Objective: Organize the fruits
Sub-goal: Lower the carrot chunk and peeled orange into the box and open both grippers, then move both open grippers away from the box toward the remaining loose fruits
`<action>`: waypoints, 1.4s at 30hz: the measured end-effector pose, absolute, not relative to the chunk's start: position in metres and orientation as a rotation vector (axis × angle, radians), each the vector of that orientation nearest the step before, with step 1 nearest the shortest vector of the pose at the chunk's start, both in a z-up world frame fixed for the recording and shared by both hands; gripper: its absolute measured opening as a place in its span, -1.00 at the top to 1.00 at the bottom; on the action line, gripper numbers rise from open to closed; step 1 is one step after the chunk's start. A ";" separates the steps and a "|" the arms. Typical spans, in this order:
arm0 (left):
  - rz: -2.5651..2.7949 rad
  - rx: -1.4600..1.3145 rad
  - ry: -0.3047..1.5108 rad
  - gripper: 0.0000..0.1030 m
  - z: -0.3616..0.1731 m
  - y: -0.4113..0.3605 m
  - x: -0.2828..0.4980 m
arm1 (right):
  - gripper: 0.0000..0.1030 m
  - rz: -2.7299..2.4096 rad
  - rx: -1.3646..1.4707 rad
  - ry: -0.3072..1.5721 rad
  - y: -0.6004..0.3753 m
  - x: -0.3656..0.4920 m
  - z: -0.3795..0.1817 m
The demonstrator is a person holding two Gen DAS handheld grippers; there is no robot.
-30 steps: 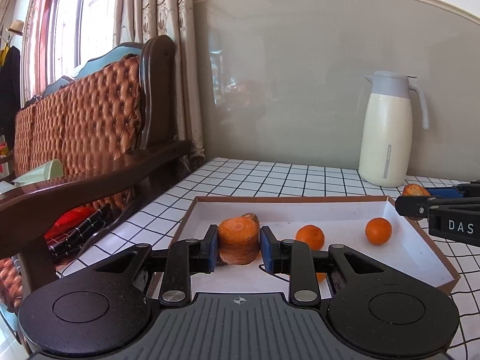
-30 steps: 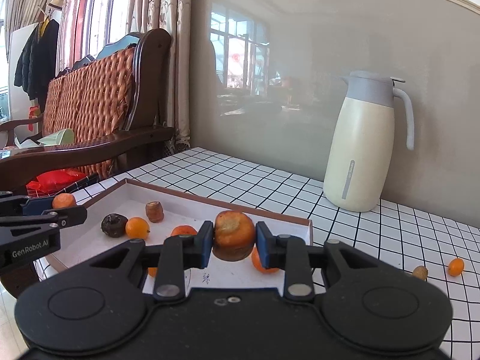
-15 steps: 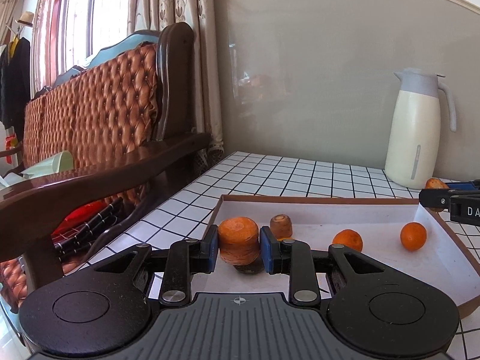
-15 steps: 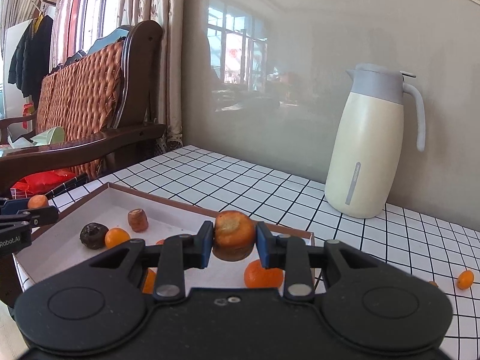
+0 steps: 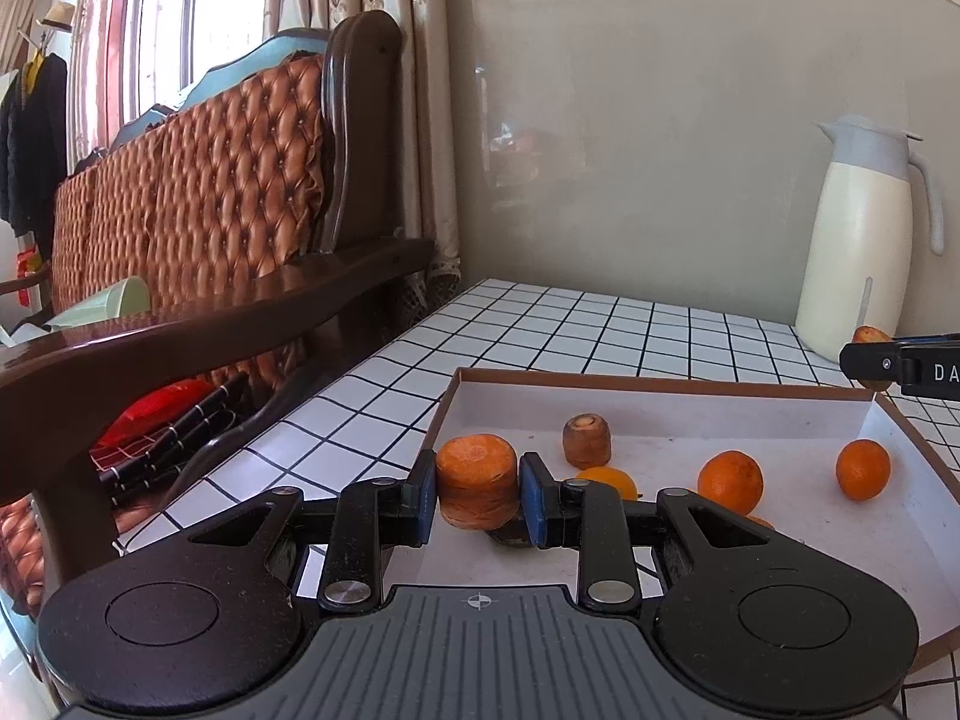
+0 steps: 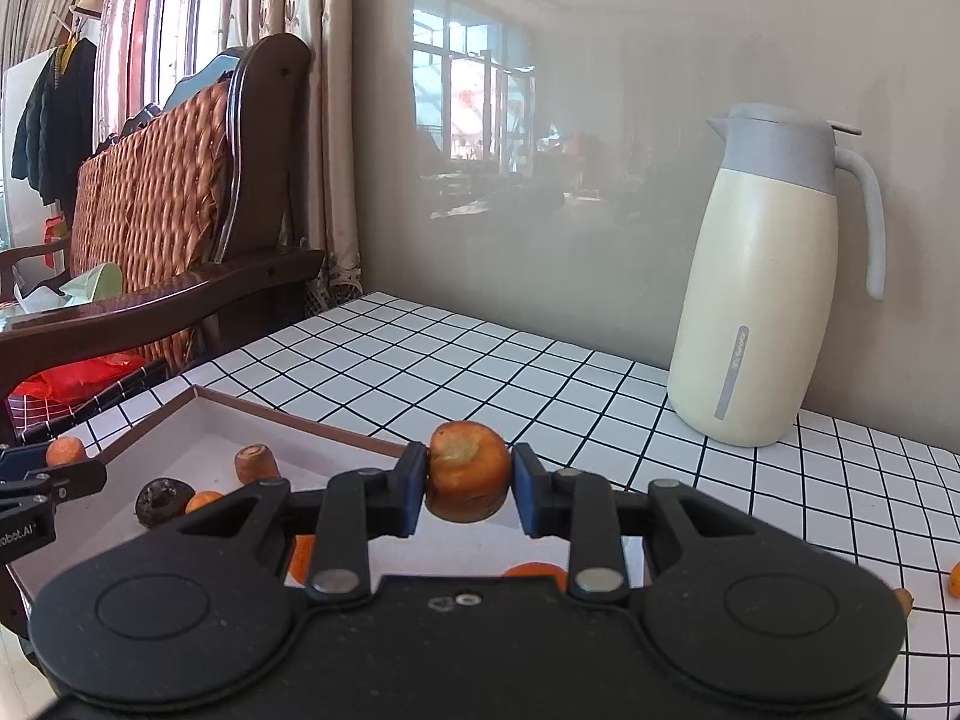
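Both grippers are drifting leftward compared with a second ago; the thermos [image 5: 864,240] is sliding toward the right edge of the left view. Left gripper [image 5: 477,495] is clamping an orange carrot chunk [image 5: 477,486] over the near-left corner of the box [image 5: 660,381]. Right gripper [image 6: 469,489] is pinching a second chunk [image 6: 468,471] above the box's far rim. Already lying in the box: three small oranges, e.g. [image 5: 730,481], a carrot stub [image 5: 587,438] and a dark fruit [image 6: 161,499]. Judging progress as past halfway: both held pieces are awaiting release, and two small fruits are remaining on the tiles [image 6: 955,579].
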State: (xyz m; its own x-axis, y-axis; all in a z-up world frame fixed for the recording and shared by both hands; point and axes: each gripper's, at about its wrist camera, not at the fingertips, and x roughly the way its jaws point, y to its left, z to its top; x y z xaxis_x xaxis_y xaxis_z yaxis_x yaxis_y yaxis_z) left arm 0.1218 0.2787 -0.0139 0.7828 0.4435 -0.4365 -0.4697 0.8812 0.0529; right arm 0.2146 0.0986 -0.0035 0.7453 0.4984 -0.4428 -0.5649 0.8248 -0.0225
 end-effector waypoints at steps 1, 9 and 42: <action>0.496 -0.068 0.455 0.43 -0.014 0.280 0.123 | 0.58 0.581 -0.156 0.441 0.098 0.216 -0.004; 0.538 -0.052 0.489 -0.18 -0.025 0.280 0.134 | -0.57 0.565 -0.172 0.526 0.100 0.233 -0.015; 0.545 -0.030 0.368 -1.00 -0.007 0.242 0.113 | -0.88 0.563 -0.162 0.455 0.071 0.201 -0.005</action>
